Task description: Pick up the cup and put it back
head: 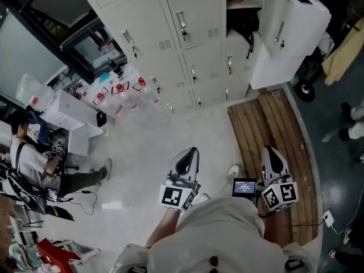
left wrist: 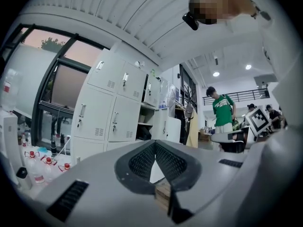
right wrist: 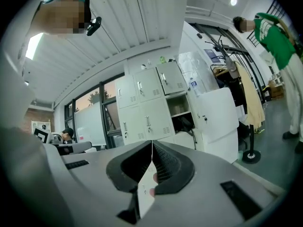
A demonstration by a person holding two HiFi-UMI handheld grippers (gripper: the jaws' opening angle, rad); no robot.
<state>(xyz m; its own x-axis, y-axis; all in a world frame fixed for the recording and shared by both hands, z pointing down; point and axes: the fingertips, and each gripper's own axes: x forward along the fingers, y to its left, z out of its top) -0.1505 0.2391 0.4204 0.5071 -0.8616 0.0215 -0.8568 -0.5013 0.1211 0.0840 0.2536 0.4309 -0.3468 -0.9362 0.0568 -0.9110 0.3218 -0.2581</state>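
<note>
I see no cup in any view. My left gripper [head: 190,152] is held level in front of the person's body, its jaws closed tip to tip with nothing between them; in the left gripper view the left gripper [left wrist: 155,144] points toward the white lockers [left wrist: 111,110]. My right gripper [head: 272,152] is beside it over the wooden pallet [head: 284,152], also shut and empty. In the right gripper view the right gripper [right wrist: 152,142] faces the same lockers [right wrist: 149,103].
A bank of white lockers [head: 170,44] stands ahead, with an open shelf compartment [head: 244,10] and an open door [head: 293,19] at the right. Several red-capped bottles [head: 122,92] stand on the floor at the left. A seated person [head: 34,158] is far left.
</note>
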